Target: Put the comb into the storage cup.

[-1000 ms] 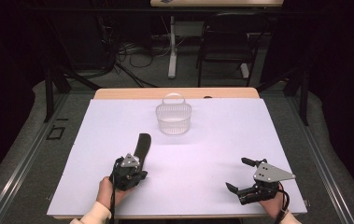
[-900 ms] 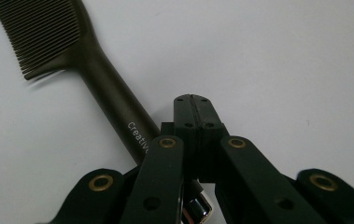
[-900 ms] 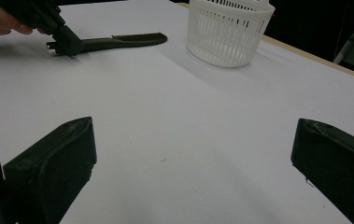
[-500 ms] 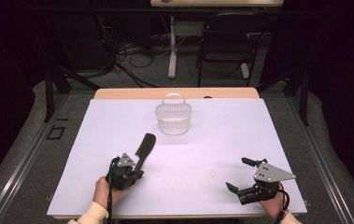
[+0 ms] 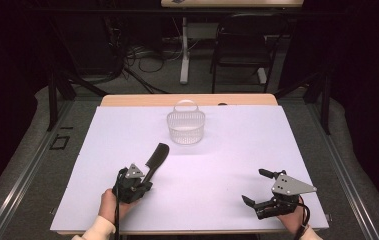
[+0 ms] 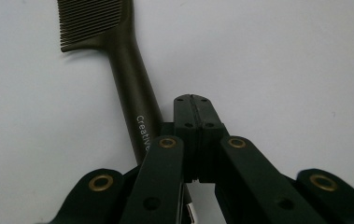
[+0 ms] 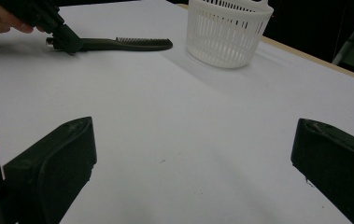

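A dark comb (image 5: 157, 156) lies flat on the white sheet, teeth end pointing away toward the white slatted basket (image 5: 186, 127). My left gripper (image 5: 145, 180) sits low at the comb's handle end. In the left gripper view its jaws (image 6: 193, 100) are pressed together with nothing between them, and the comb (image 6: 128, 79) runs along their left side and under the linkage. The right gripper view shows the comb (image 7: 128, 44), the basket (image 7: 228, 32) and the left gripper (image 7: 67, 39) farther off. My right gripper (image 5: 253, 186) rests near the front right, jaws (image 7: 193, 163) wide apart and empty.
The white sheet (image 5: 227, 150) covers a wooden table whose far edge (image 5: 187, 100) shows behind the basket. A chair (image 5: 242, 40) and cables stand on the floor beyond. Open sheet lies between the two grippers.
The comb's teeth end has swung slightly to the right. Both hands have stayed where they were.
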Demonstrator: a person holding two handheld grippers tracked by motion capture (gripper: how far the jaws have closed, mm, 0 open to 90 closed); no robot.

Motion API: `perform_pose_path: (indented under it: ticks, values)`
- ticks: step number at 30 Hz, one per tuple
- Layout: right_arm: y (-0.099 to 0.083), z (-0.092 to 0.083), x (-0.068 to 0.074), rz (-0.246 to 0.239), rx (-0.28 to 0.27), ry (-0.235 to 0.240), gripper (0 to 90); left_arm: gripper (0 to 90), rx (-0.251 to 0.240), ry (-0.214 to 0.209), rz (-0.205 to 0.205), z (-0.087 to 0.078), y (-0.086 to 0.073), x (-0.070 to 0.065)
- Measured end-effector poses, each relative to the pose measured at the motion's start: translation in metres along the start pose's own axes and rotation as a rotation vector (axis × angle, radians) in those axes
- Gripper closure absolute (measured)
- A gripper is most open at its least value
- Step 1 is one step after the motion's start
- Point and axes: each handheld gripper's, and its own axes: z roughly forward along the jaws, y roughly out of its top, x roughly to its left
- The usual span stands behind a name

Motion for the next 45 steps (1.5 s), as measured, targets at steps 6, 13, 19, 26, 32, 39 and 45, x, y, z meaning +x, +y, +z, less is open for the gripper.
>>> perform_pose_path:
  ticks: [6, 13, 19, 26, 32, 39, 45]
  values:
    - [0.0, 0.0, 0.0, -0.001, -0.001, 0.001, 0.0, 89.9, 0.002, 0.012, 0.002, 0.0, 0.0, 0.002]
    - [0.0, 0.0, 0.0, 0.001, 0.0, -0.001, 0.0, 89.9, -0.004, 0.033, -0.005, -0.001, 0.0, 0.005]
    - [0.0, 0.0, 0.0, 0.001, 0.0, 0.0, 0.0, 89.8, -0.005, 0.046, -0.007, -0.002, 0.0, 0.007]
    - [0.0, 0.0, 0.0, 0.003, 0.001, 0.0, 0.0, 89.9, -0.007, 0.063, -0.008, -0.002, -0.001, 0.01]
    - [0.0, 0.0, 0.0, 0.001, -0.001, -0.002, 0.0, 89.9, -0.01, 0.073, -0.007, -0.002, -0.001, 0.012]
    - [0.0, 0.001, 0.0, 0.003, -0.004, 0.0, 0.0, 89.9, -0.009, 0.089, -0.004, -0.002, -0.002, 0.015]
    - [0.0, 0.0, 0.0, 0.002, 0.0, 0.0, 0.0, 89.9, -0.006, 0.098, -0.004, -0.003, -0.002, 0.016]
